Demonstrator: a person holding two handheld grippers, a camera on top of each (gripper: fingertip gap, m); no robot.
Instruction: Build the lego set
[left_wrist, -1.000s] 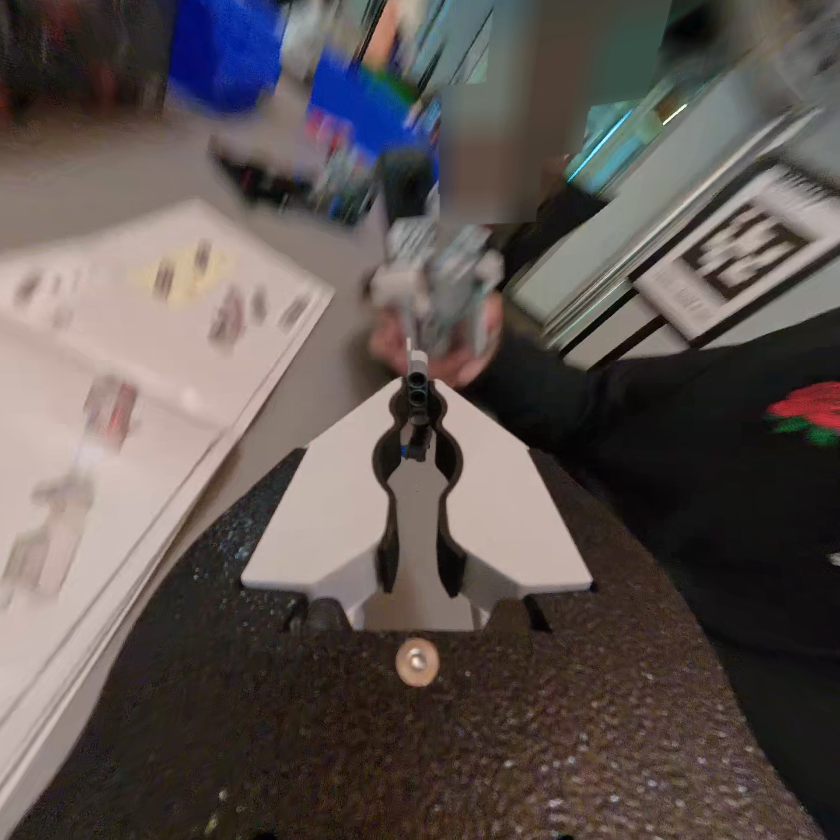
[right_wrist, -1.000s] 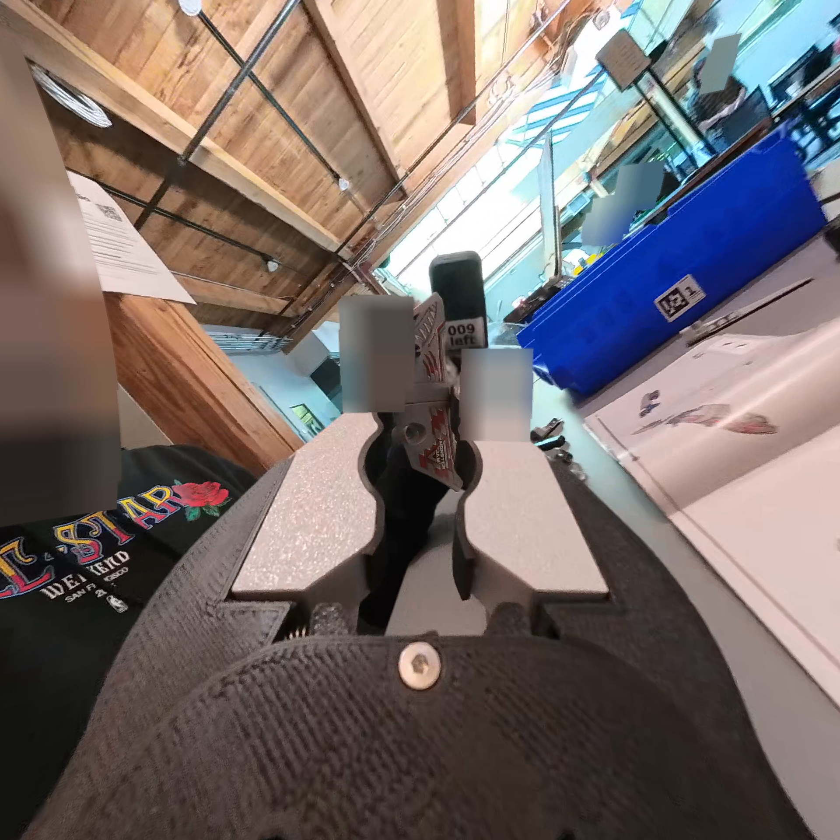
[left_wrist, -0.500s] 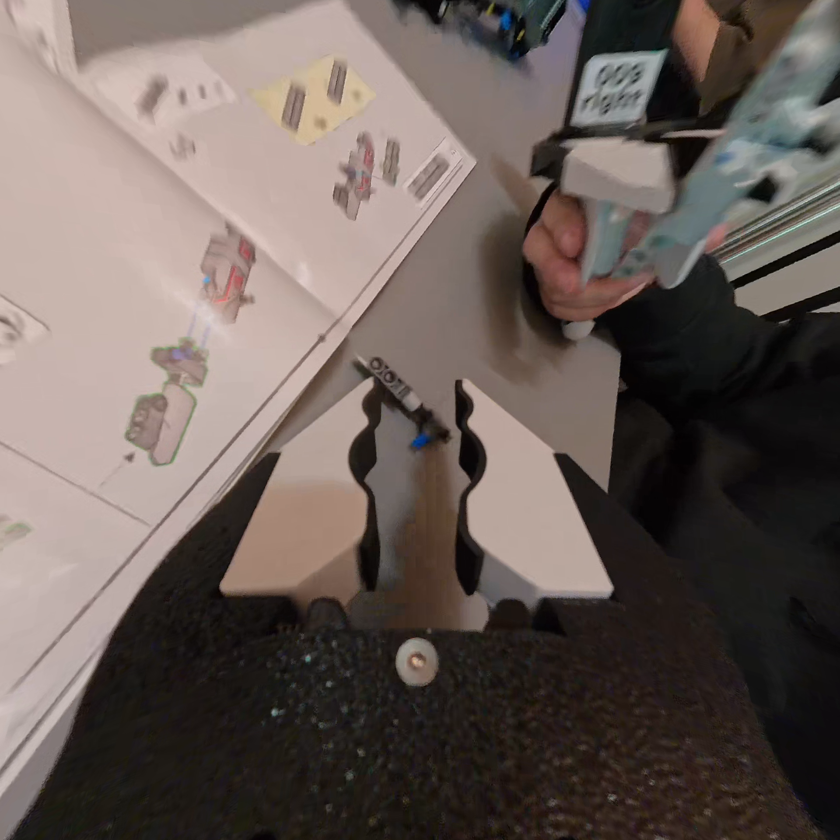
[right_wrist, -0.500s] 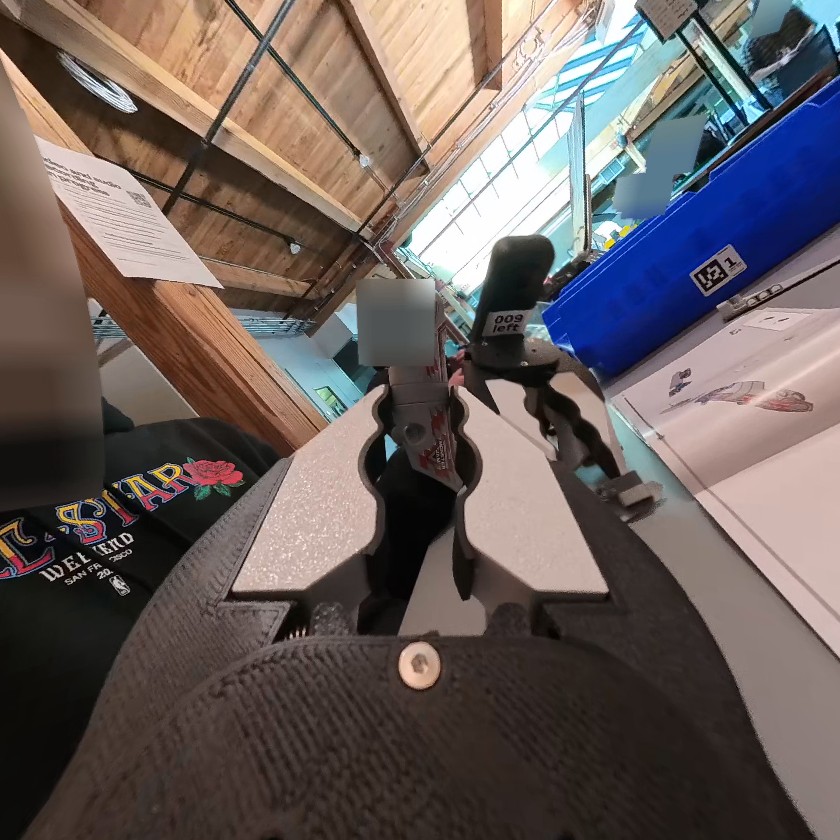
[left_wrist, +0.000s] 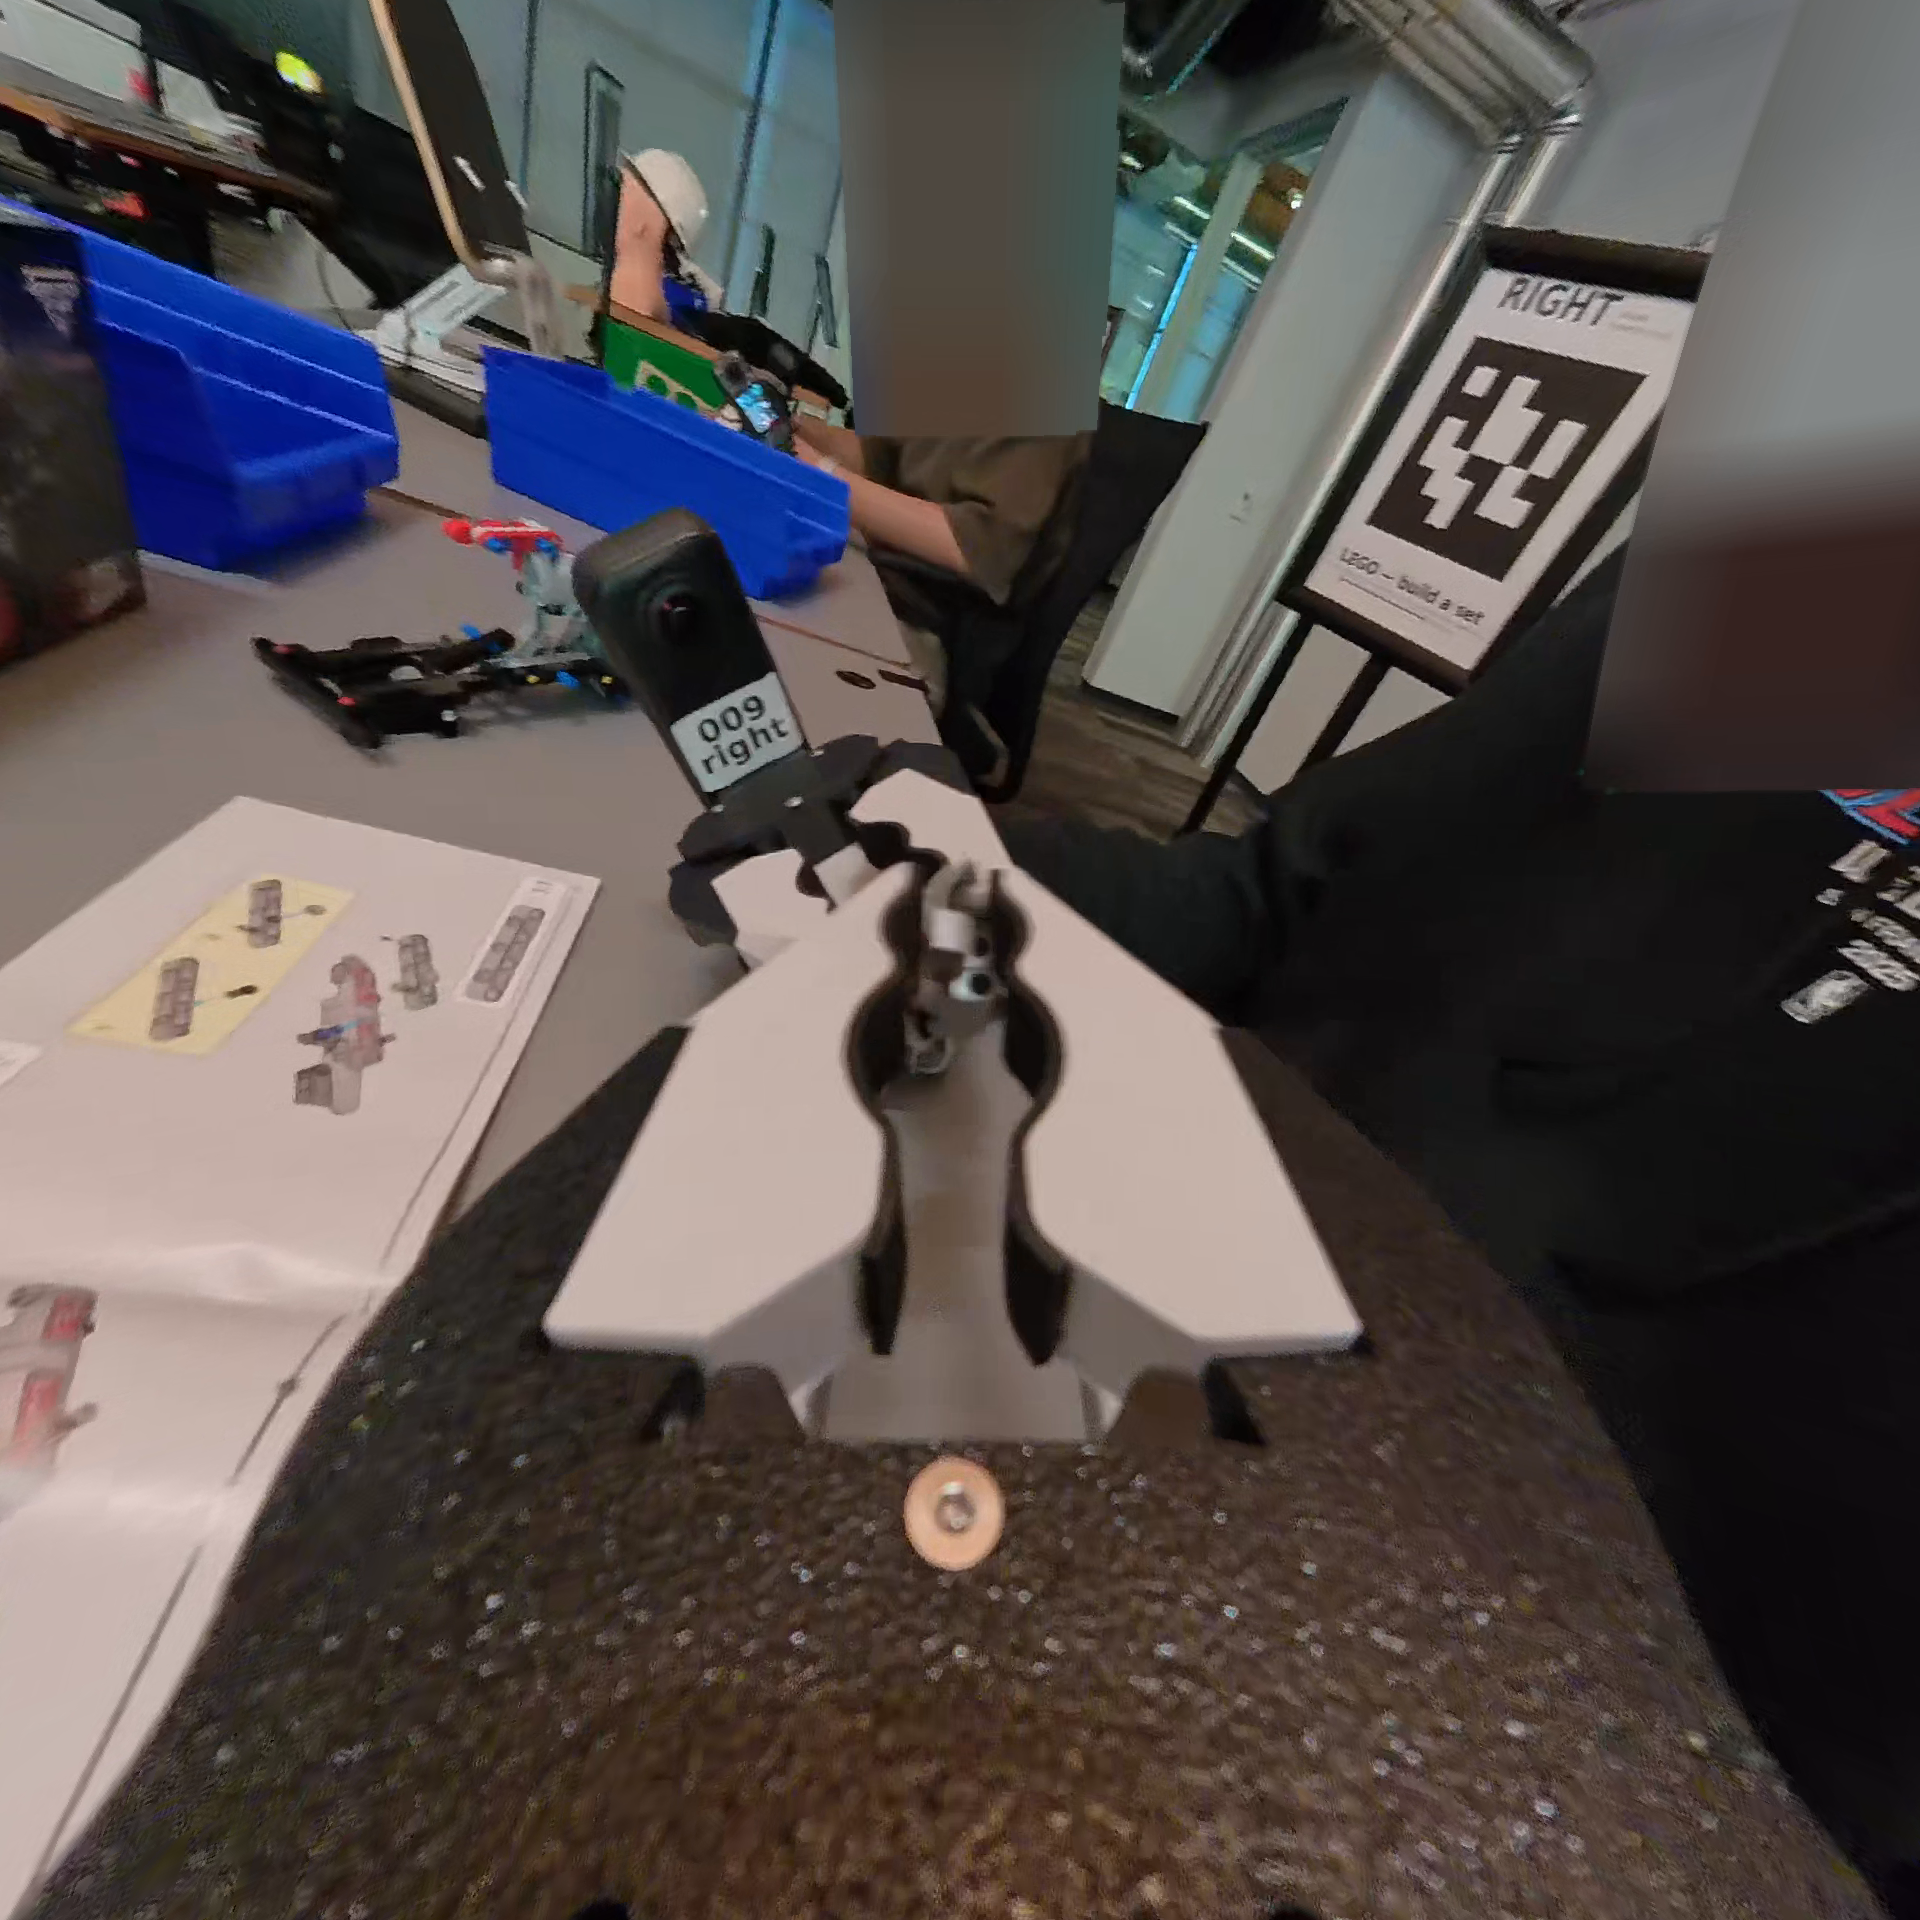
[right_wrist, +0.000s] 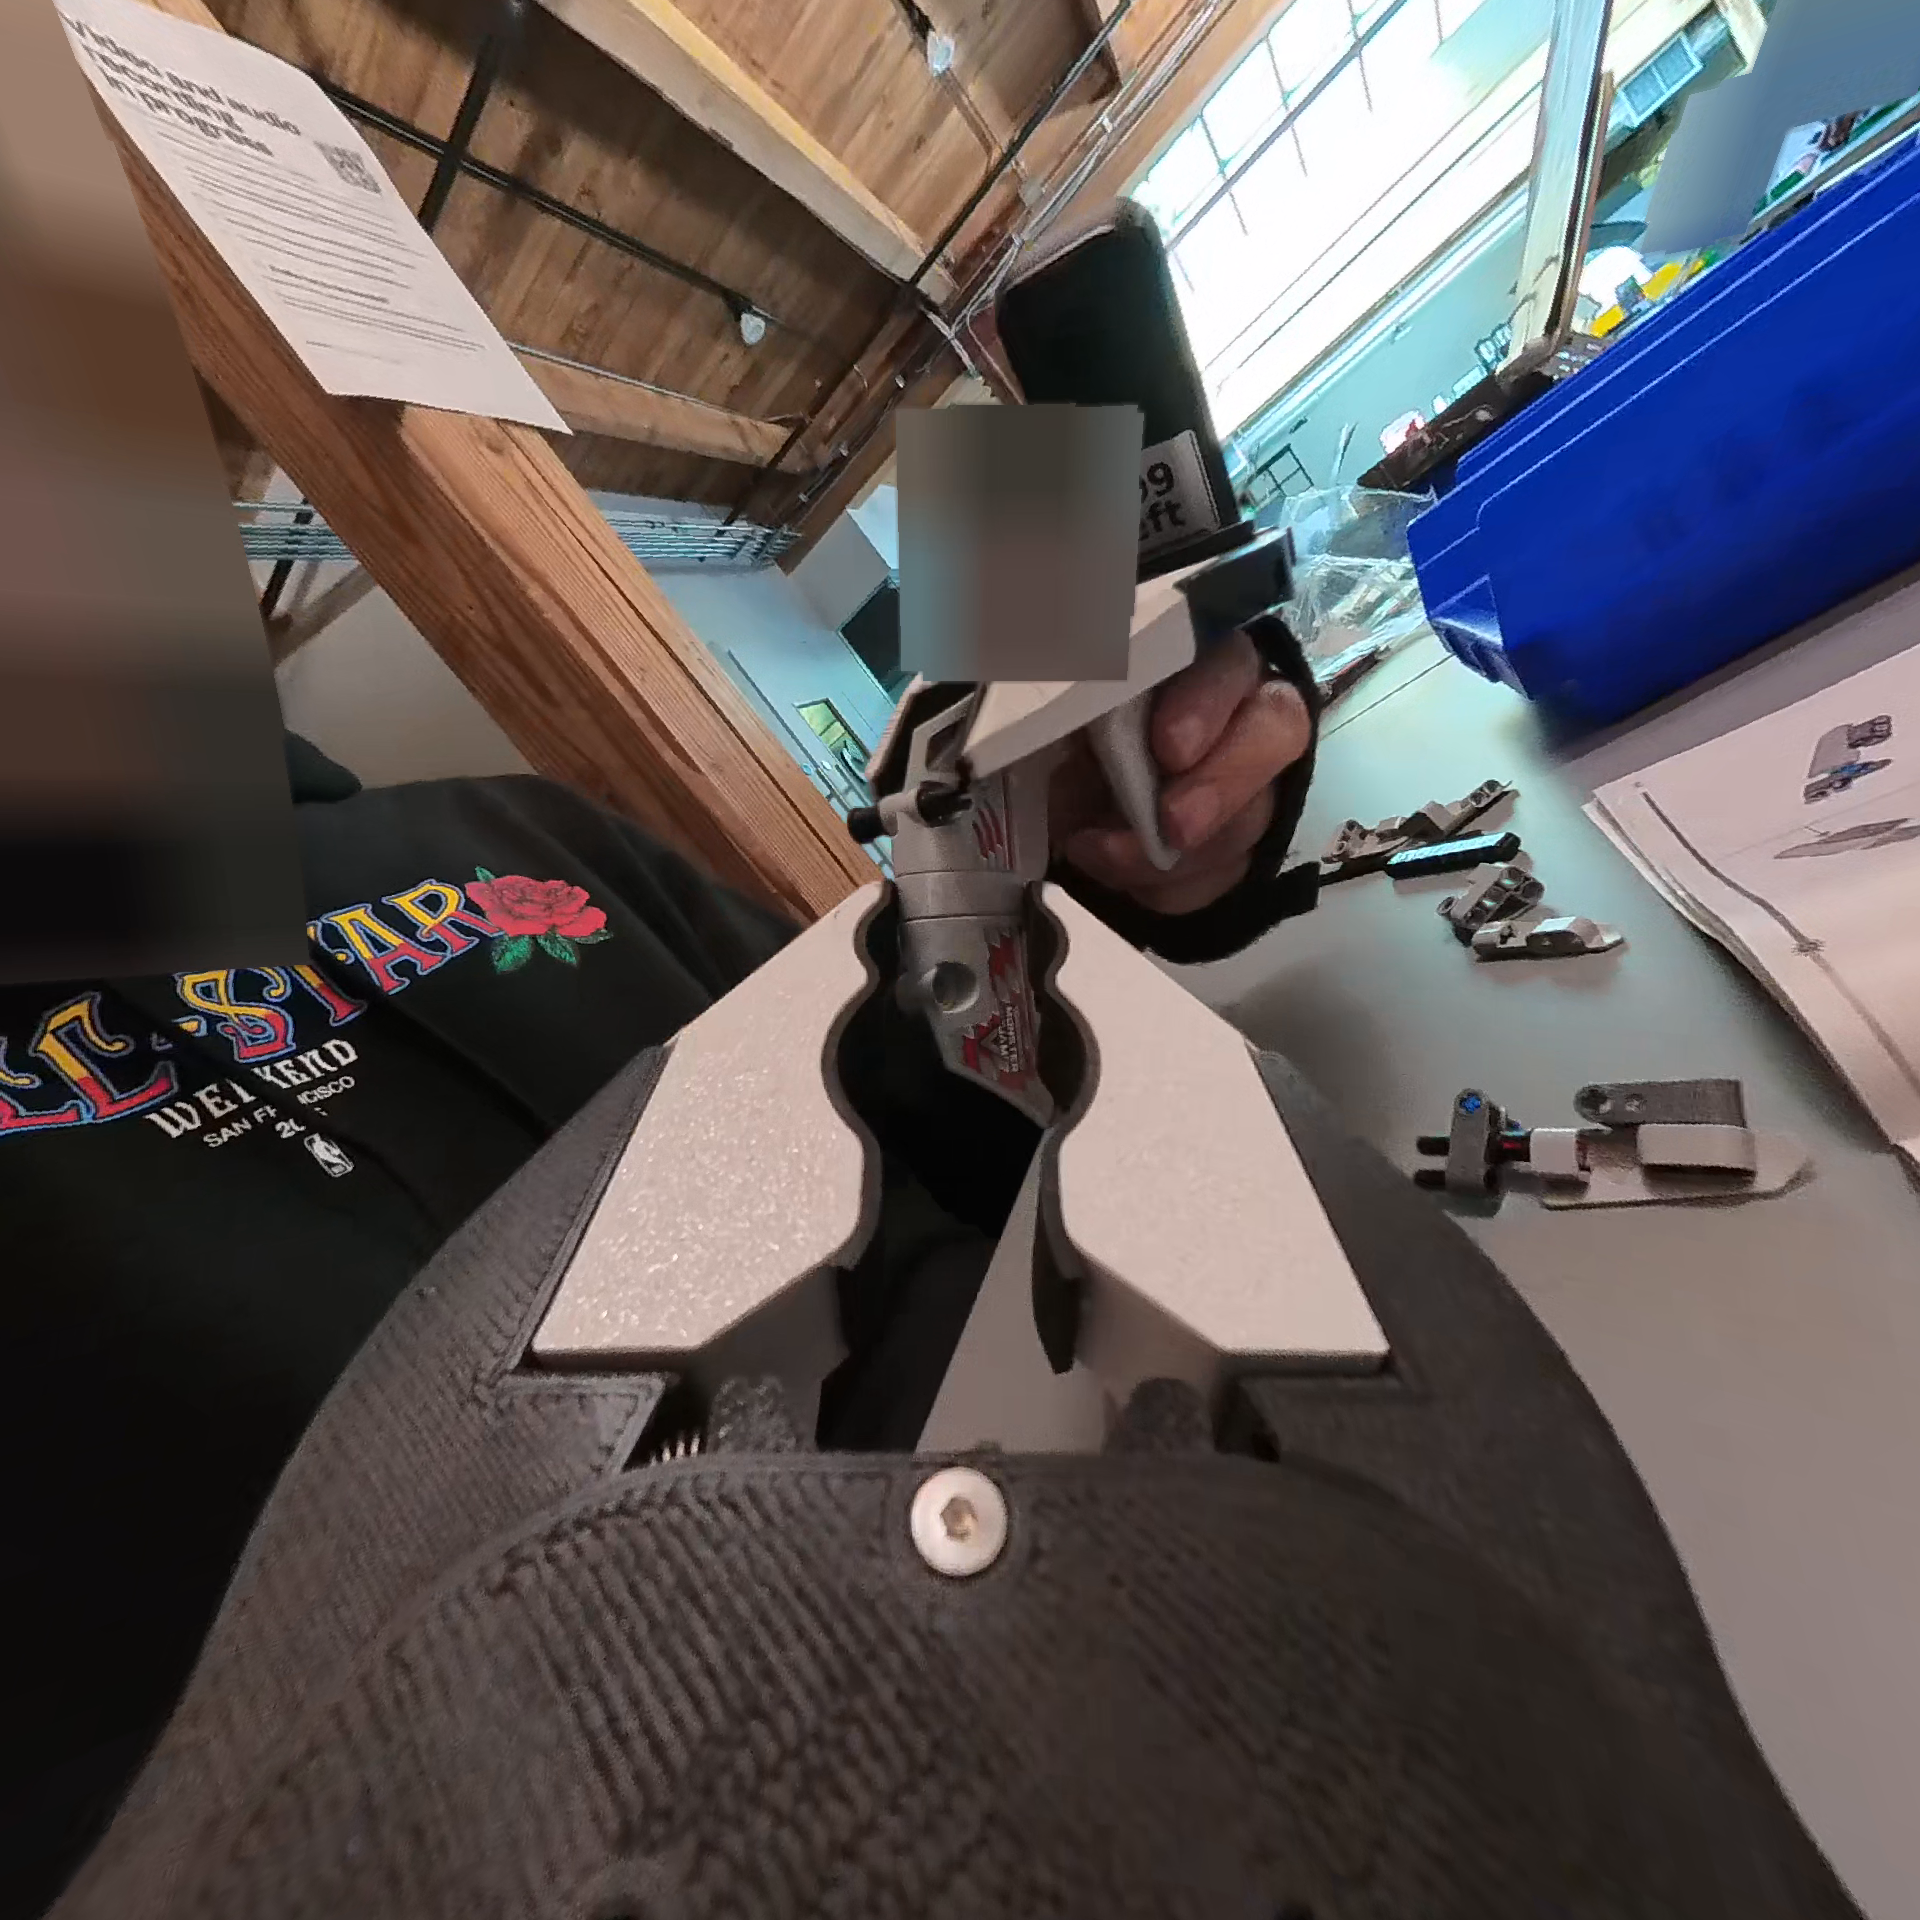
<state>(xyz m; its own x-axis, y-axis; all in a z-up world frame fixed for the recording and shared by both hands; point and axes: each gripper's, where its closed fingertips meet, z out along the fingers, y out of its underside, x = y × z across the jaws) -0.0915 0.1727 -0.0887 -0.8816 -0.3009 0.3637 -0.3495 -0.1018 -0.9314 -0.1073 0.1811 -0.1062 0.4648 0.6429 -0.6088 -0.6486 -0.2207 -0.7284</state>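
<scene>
My right gripper (right_wrist: 961, 914) is shut on a grey lego assembly (right_wrist: 956, 977) with red stickers and holds it upright above the table edge. My left gripper (left_wrist: 951, 894) faces it and is shut on the far end of the same assembly (left_wrist: 961, 971). In the right wrist view the left gripper (right_wrist: 925, 769) clamps the assembly's top, with a hand on its handle. A black pin (right_wrist: 862, 821) sticks out of the assembly's side. The right gripper (left_wrist: 852, 873) shows just beyond my left fingers.
The open instruction booklet (left_wrist: 260, 1039) lies at the left. Loose grey and black lego parts (right_wrist: 1590, 1143) lie on the grey table (right_wrist: 1558, 1455). A black lego frame (left_wrist: 416, 675) and blue bins (left_wrist: 644, 468) stand farther back. A person sits across the table. My left and right fingertips are right by each other.
My left gripper opened and let go of a small black piece, then rose and shut on the assembly. My right gripper tilted down toward the table, still holding the assembly.
</scene>
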